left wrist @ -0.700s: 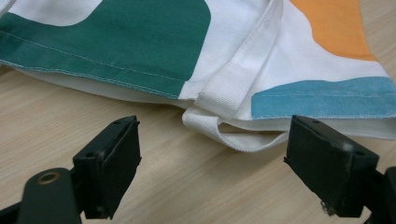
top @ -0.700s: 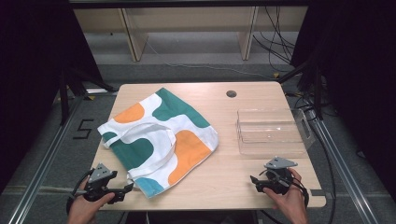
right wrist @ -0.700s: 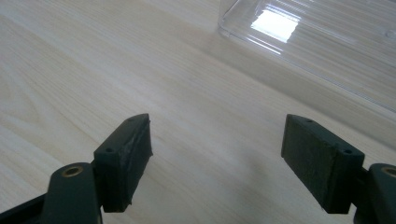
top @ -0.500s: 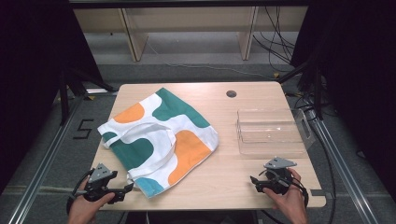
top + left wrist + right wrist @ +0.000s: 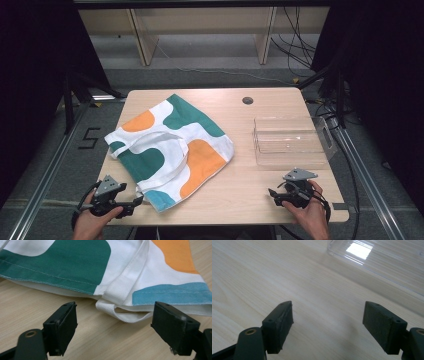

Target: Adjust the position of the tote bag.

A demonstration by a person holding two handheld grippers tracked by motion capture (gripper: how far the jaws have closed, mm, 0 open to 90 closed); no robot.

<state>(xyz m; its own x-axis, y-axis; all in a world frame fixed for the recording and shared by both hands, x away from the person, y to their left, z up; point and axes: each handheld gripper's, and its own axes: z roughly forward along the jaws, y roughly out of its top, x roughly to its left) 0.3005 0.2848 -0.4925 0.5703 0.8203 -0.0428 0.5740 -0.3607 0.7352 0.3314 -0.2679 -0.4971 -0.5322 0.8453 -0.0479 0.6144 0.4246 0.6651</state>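
From the high view, I have the tote bag (image 5: 170, 145) lying flat across the left half of the table (image 5: 240, 185), its near corner reaching toward the lower left of the frame. My left gripper (image 5: 131, 204) sits at the bottom left, just off that corner, and my right gripper (image 5: 274, 195) sits at the bottom right over bare wood. A clear plastic tray (image 5: 290, 142) stands at right centre, well apart from the bag.

In the left gripper view, the 2 jaws stand wide apart with nothing between the pads. The bag fills the upper part of the frame; its white strap (image 5: 125, 287) runs down from the top centre and loops out at the hem, right in line with the gap between the jaws, near but not touching.

In the right gripper view, the jaws are likewise spread wide and hold nothing. Only wood lies under them, with the tray's edge (image 5: 372, 260) in the upper right.

I judge the bag to be light, soft cloth that will sag and drag rather than lift as 1 piece. It will not slip much on rubber pads, and nothing about it is fragile. The stitched hem by the blue patch (image 5: 172, 293) or the doubled strap looks the best hold: thicker, firmer, and raised a little off the wood so a jaw can get under it.
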